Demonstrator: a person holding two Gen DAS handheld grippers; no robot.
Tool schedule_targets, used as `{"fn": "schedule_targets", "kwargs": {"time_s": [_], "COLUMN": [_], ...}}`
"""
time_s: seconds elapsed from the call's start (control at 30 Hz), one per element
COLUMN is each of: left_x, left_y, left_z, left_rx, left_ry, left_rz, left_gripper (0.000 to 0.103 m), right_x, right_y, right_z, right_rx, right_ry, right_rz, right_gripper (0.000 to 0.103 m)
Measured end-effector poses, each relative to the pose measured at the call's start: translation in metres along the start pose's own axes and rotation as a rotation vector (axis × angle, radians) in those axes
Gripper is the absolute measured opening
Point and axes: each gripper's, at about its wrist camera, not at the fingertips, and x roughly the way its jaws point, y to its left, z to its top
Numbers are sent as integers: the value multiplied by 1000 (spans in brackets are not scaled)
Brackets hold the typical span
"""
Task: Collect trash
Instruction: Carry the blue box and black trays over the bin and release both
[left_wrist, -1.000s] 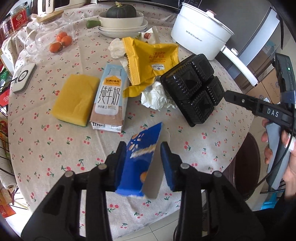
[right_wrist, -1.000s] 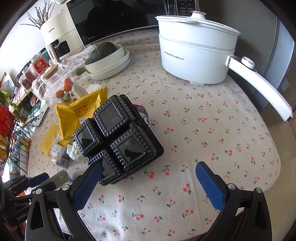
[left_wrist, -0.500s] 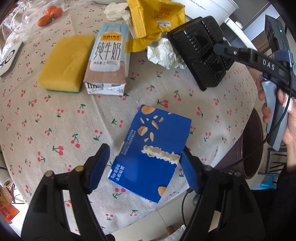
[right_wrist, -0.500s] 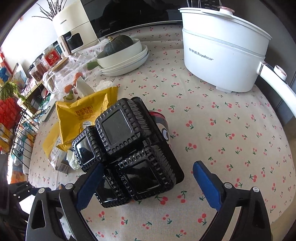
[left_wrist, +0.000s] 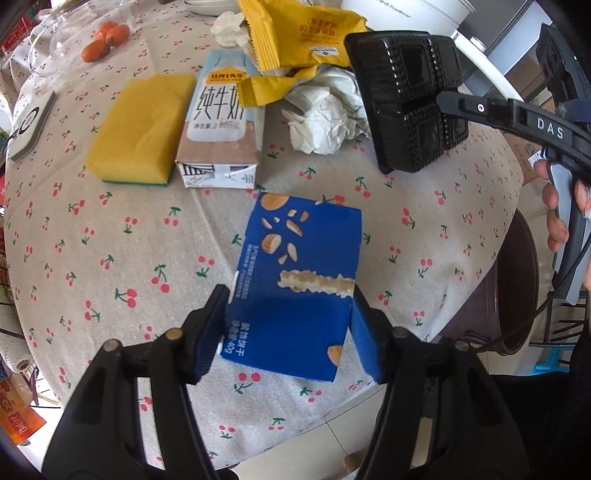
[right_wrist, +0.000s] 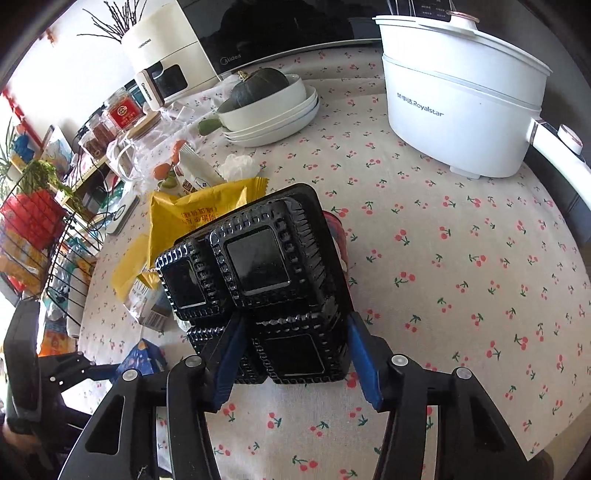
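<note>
Left gripper (left_wrist: 291, 332) spread, I straddle blue biscuit box (left_wrist: 295, 284) lying flat at table edge — light, crushable. Right gripper (right_wrist: 295, 356) brackets black plastic tray (right_wrist: 266, 291) corner — contact unclear; flimsy, grab rim.

On the tabletop (left_wrist: 110, 258):
- blue biscuit box (left_wrist: 299, 280): 1
- milk carton (left_wrist: 221, 122): 1
- yellow sponge (left_wrist: 142, 127): 1
- yellow wrapper (left_wrist: 295, 33): 1
- black tray (left_wrist: 406, 99): 1
- crumpled tissues (left_wrist: 325, 110): 2
- white pot (right_wrist: 458, 96): 1
- squash (right_wrist: 258, 86): 1
</note>
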Motion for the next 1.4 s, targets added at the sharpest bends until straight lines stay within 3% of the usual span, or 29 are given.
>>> {"fn": "schedule_targets", "kwargs": {"time_s": [0.3, 0.6, 1.07, 1.4], "left_x": [-22, -47, -47, -42], "left_y": [19, 21, -57, -119], "left_z": [-6, -2, 4, -8], "left_rx": [-43, -35, 73, 141], "left_ry": [-65, -129, -167, -187], "left_rz": [-4, -38, -88, -153], "left_gripper": [63, 63, 63, 63], "right_x": [-23, -72, -162, -182], "right_y": [-5, 2, -53, -115], "right_z": [-18, -36, -111, -185], "right_rx": [41, 28, 143, 318], "right_ry": [11, -51, -113, -64], "right_rz": [-41, -63, -177, -221], "right_gripper": [52, 52, 52, 52]}}
